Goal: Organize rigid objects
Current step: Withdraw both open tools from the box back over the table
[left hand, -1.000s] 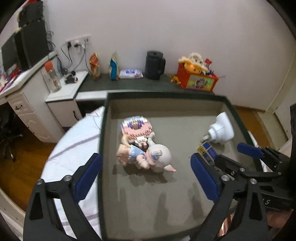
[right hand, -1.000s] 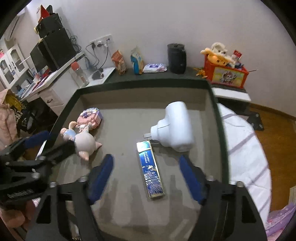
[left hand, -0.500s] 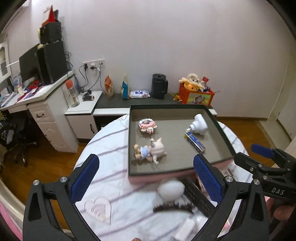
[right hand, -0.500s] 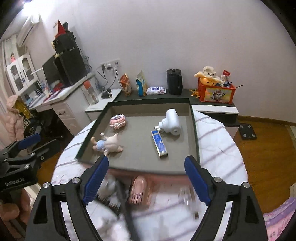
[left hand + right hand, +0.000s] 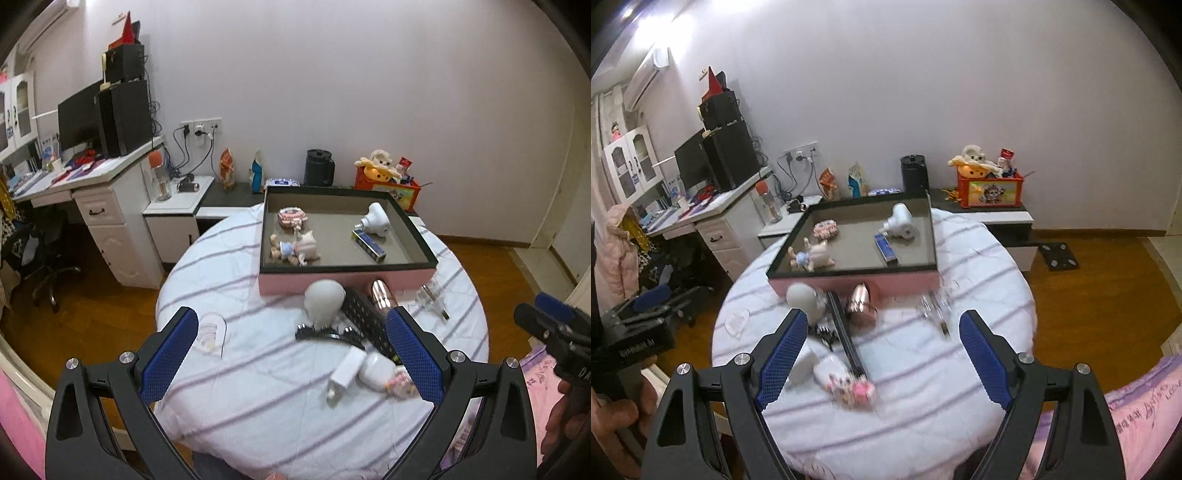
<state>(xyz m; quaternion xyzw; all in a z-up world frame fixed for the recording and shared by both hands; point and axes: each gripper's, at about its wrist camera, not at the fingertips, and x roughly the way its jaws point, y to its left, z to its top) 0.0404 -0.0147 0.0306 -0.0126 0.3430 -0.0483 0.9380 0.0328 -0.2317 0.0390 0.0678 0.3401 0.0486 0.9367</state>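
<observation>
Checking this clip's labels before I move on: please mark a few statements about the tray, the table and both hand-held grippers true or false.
1. The tray holds four items. True.
2. The piglet figurine lies on the tablecloth. False: it is in the tray.
3. The right hand-held gripper holds the blue box. False: open and empty; the box is in the tray.
4. The left hand-held gripper is open and empty. True.

- The right gripper hangs above the round striped surface, its jaws wide apart with nothing between them; they have just been opening.
- A pink-sided tray holds a pig figurine, a white plug and a blue box.
- A white egg-shaped object, a rose-gold cylinder and a black strip lie in front of the tray.
</observation>
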